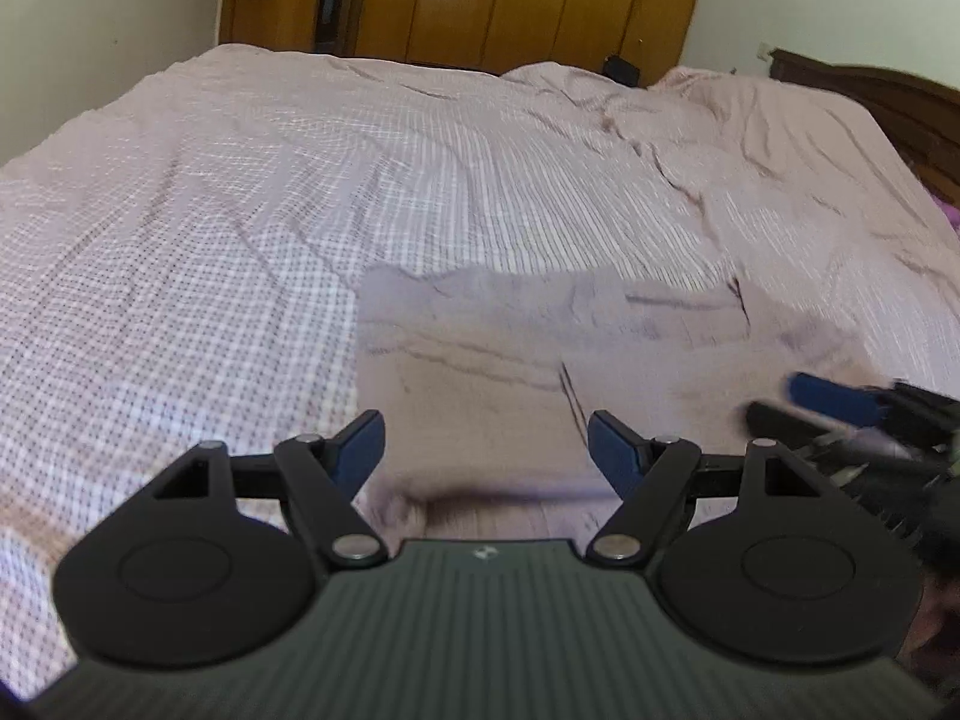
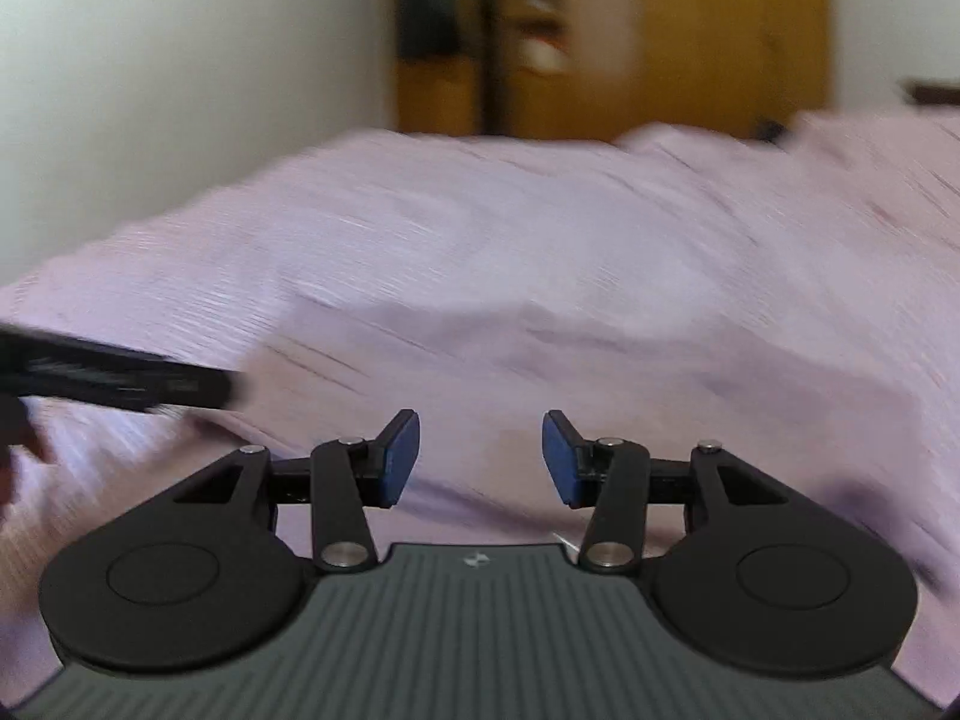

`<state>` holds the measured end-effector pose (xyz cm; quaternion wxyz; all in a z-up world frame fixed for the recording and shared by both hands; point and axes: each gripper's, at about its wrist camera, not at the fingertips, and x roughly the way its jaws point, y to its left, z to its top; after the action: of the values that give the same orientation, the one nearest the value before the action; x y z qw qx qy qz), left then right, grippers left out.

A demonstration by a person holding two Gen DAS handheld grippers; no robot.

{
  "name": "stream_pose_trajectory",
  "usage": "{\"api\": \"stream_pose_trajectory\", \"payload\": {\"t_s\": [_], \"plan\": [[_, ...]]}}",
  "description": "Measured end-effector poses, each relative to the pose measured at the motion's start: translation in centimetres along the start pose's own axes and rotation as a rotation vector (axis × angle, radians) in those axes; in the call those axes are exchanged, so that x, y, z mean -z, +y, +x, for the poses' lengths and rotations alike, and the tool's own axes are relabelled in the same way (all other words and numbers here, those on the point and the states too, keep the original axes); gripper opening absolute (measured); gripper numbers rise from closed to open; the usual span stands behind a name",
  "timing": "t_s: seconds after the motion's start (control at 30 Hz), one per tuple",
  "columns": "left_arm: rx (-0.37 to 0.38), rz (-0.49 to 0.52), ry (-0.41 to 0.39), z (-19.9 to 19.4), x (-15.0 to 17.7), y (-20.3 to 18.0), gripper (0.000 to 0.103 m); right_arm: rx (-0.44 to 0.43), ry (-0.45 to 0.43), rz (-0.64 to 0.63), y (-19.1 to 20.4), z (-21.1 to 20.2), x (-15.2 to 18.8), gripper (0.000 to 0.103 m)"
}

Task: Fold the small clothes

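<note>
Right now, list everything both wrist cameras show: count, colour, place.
garment: one, pale pink-grey, flat on the bed just ahead of both grippers.
bedsheet: one, pink-white checked, covering the bed.
wardrobe: one, brown wood, far wall.
headboard: one, dark wood, far right.
small dark object: one, black, far bed edge; blurred.
left gripper: one, black with blue pads, open, holding nothing.
right gripper: one, black with blue pads, open, holding nothing.

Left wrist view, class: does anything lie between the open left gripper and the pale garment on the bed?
Nothing visible does. The left gripper is open with the pale garment directly ahead on the checked bedspread. The right gripper comes in from the right side, not across that path.
</note>
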<state>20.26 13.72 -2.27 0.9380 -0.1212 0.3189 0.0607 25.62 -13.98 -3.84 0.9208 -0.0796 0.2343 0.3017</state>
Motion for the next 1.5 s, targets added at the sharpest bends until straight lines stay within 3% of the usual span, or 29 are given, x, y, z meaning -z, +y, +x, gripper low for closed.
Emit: {"api": "stream_pose_trajectory", "payload": {"t_s": [0.2, 0.3, 0.4, 0.53, 0.73, 0.77, 0.8, 0.87, 0.9, 1.07, 1.37, 1.5], "plan": [[-0.088, -0.019, 0.027, 0.6, 0.3, 2.9, 0.076, -0.01, 0.016, -0.279, 7.0, 5.6, 0.6, 0.054], [-0.073, -0.057, 0.051, 0.9, 0.3, 4.0, 0.076, 0.012, 0.037, -0.352, 8.7, 6.9, 1.9, 0.053], [-0.042, -0.091, 0.037, 0.4, 0.0, 4.3, 0.076, 0.009, 0.019, -0.264, 7.7, 7.0, 1.6, 0.053], [-0.056, -0.037, 0.031, 0.3, 0.1, 3.2, 0.076, -0.018, 0.046, -0.098, 5.2, 7.0, 1.2, 0.053], [-0.027, -0.051, 0.063, 1.0, 0.5, 2.8, 0.076, -0.015, 0.092, -0.142, 5.8, 7.2, 1.8, 0.052], [-0.014, -0.059, 0.072, 1.1, 0.5, 2.8, 0.076, -0.008, 0.096, -0.147, 5.9, 7.1, 1.9, 0.048], [-0.003, -0.066, 0.077, 1.2, 0.5, 2.9, 0.076, 0.0, 0.098, -0.146, 5.9, 7.1, 2.0, 0.034], [0.012, -0.08, 0.081, 1.2, 0.3, 3.0, 0.076, -0.005, 0.09, -0.139, 5.7, 7.3, 1.8, 0.018], [0.015, -0.085, 0.078, 1.2, 0.2, 3.1, 0.076, -0.012, 0.078, -0.138, 5.7, 7.2, 1.8, 0.01], [0.021, -0.102, 0.067, 0.8, 0.0, 3.4, 0.076, 0.023, 0.016, -0.165, 6.3, 6.6, 1.1, 0.008], [0.012, -0.092, 0.049, 0.5, -0.4, 3.5, 0.076, 0.095, -0.146, 0.057, 2.7, 4.4, -4.4, 0.007], [0.011, -0.102, 0.044, 0.4, -0.6, 3.8, 0.076, 0.09, -0.234, 0.163, 1.0, 2.5, -7.3, 0.007]]}}
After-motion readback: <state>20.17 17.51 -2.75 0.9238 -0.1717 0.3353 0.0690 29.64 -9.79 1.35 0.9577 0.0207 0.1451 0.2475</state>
